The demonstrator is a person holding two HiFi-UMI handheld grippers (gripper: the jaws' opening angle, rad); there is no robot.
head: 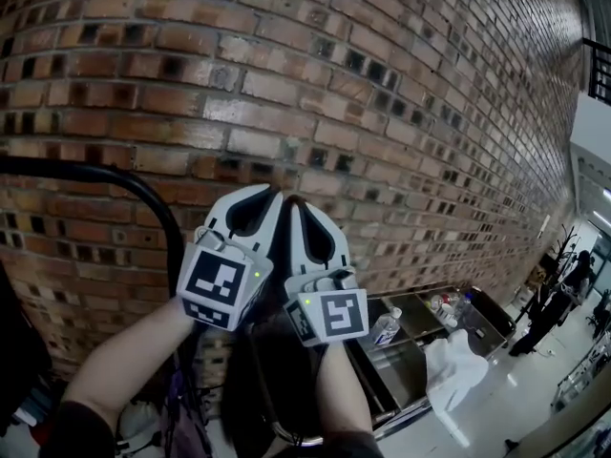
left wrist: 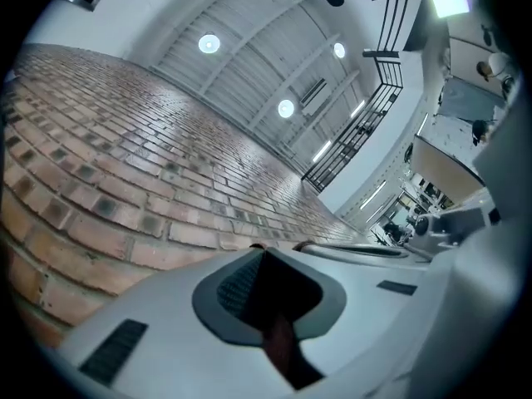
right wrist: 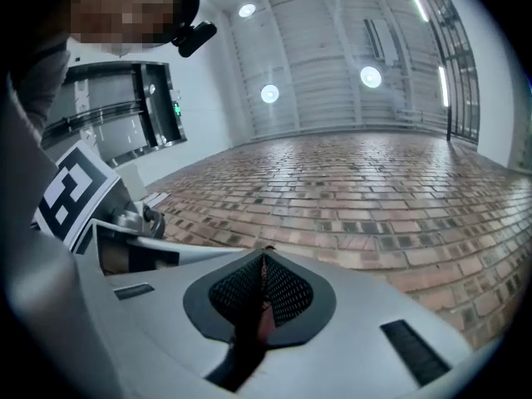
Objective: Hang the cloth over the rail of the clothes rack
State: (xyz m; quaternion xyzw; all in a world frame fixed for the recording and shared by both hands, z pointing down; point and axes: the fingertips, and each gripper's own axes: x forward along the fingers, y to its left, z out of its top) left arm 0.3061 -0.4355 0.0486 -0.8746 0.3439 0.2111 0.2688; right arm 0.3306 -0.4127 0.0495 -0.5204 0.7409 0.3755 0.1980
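Observation:
My two grippers are held up side by side in front of the brick wall, tips nearly touching. In the head view the left gripper (head: 270, 193) and the right gripper (head: 295, 201) both have their jaws together. A dark cloth (head: 250, 375) hangs down between my forearms below them. In the left gripper view the left gripper (left wrist: 259, 248) pinches a dark reddish strip of the cloth (left wrist: 283, 349). The right gripper (right wrist: 266, 253) likewise clamps a dark strip of the cloth (right wrist: 248, 343). The rack's black rail (head: 95, 175) curves down at the left, lower than the tips.
The brick wall (head: 363, 84) fills the view close ahead. A metal cart (head: 420, 337) with a bottle (head: 386, 328) and a white cloth (head: 456, 370) stands at lower right. A person (head: 554, 303) stands far right. Purple fabric (head: 183, 427) hangs under the rail.

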